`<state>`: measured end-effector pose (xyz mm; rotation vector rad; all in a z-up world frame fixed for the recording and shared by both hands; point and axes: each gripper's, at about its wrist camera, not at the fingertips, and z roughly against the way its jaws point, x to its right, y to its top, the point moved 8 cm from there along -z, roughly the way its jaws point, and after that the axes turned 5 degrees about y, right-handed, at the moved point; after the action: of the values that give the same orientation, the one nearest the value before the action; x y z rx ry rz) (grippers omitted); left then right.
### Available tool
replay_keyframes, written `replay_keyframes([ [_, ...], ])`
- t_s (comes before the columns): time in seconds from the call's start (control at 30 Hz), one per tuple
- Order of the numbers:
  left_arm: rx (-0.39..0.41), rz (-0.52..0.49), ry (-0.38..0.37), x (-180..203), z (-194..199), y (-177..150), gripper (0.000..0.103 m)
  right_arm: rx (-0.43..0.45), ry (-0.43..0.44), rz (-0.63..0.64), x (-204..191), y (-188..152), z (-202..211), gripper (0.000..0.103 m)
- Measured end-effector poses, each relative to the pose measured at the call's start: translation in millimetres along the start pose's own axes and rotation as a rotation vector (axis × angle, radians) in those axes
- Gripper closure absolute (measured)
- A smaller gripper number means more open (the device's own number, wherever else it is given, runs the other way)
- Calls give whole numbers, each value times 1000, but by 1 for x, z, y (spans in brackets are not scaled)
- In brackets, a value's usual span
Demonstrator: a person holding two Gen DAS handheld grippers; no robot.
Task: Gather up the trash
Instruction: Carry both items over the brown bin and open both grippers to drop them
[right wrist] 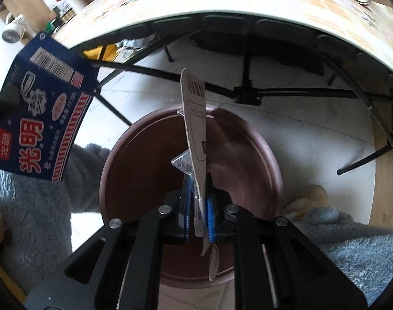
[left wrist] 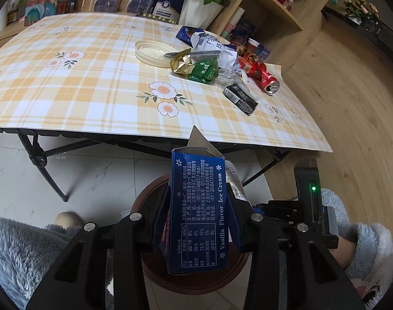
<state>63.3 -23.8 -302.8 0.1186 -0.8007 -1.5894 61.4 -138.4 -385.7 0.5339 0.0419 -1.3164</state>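
Left view: left tool [left wrist: 196, 222] clamped on blue ice cream carton [left wrist: 199, 214], above brown bin [left wrist: 155, 188]
Right view: right tool [right wrist: 199, 211] pinched on card blister pack [right wrist: 195, 129], over bin mouth
Tabletop [left wrist: 80, 90]: trash pile [left wrist: 212, 64] at two o'clock, near the edge
Floor: pale tiles [left wrist: 93, 175]

Black tongs [right wrist: 199, 206] with silver screws; fluffy grey sleeves [right wrist: 36, 206].

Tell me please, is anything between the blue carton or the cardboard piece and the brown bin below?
Nothing visible. The blue carton in the left gripper and the cardboard piece in the right gripper both hang above the open brown bin.
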Motion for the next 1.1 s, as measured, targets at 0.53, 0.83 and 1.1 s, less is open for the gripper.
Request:
replay_keyframes([
  [0.53, -33, -2, 7, 2, -7, -4, 63, 182, -60, -47, 13, 15, 47, 45],
  [0.83, -75, -7, 25, 2, -18, -10, 62, 370, -164, -23, 18, 29, 92, 23],
  [1.1, -107, -40, 33, 10, -28, -14, 62, 431, -207, -26, 24, 34, 105, 17],
])
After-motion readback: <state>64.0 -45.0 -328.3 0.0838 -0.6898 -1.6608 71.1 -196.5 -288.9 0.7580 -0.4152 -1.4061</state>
